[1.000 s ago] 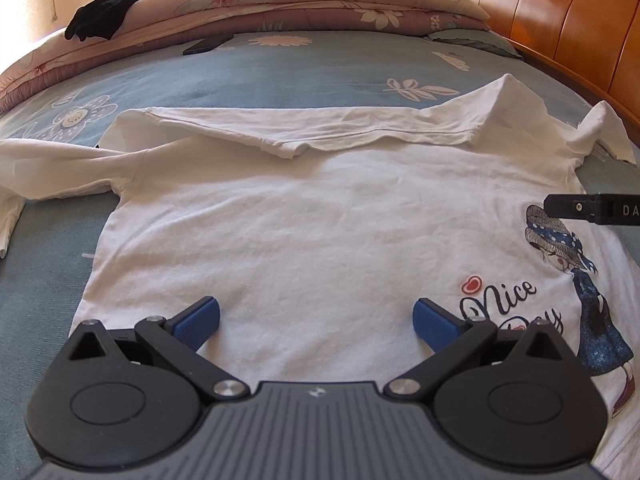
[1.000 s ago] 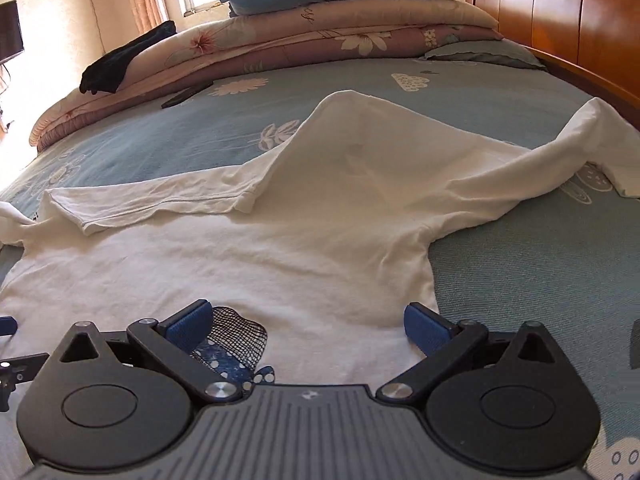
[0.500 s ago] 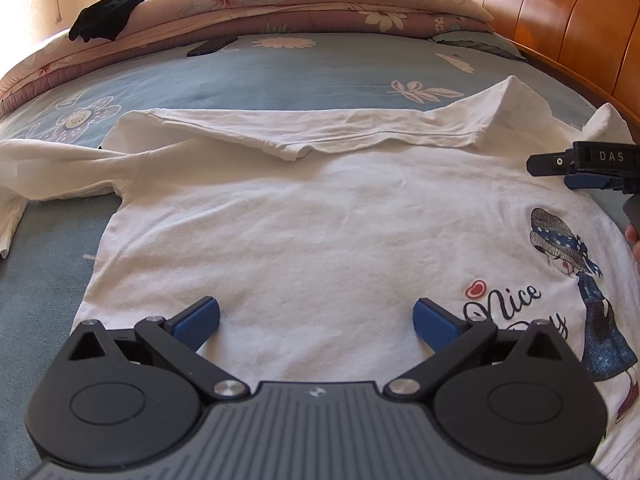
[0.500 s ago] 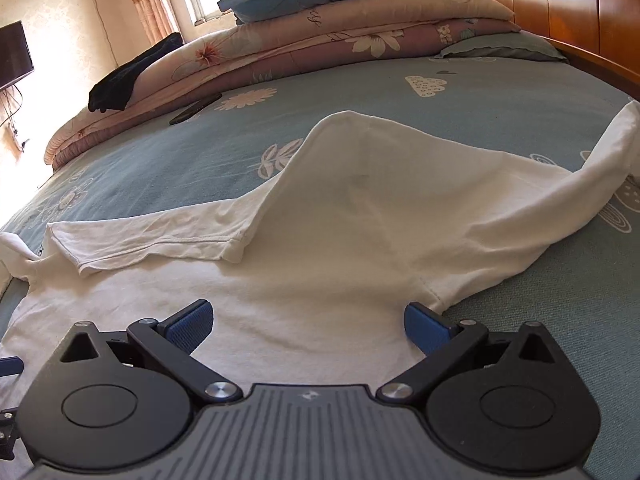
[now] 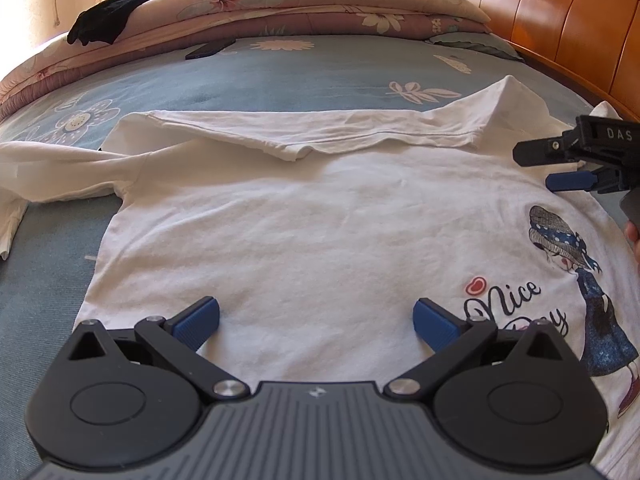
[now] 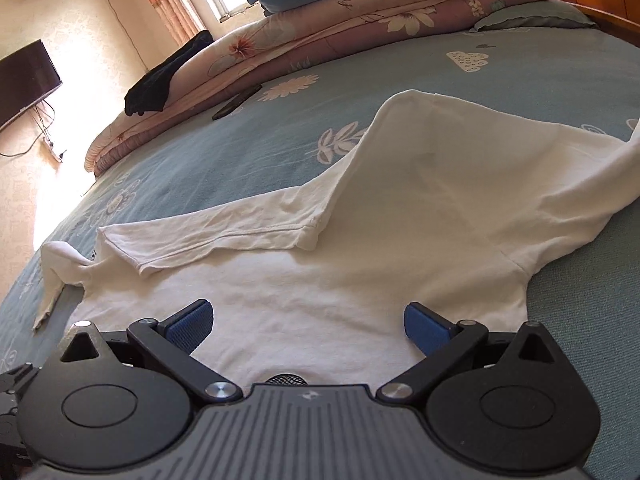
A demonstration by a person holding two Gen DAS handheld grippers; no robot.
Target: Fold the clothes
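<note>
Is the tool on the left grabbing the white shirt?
No, the left tool is wide open above the white shirt, pinching nothing.

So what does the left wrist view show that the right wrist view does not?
Only the left wrist view shows the print on the shirt, a girl with the words "Nice Day", and the right tool seen from outside, open over the shirt.

Only the right wrist view shows the screen on the wall and the right sleeve lying across the bed.

Both show the white shirt with its far edge folded over, the stacked quilts, the black cloth, and an open tool above the shirt.
</note>
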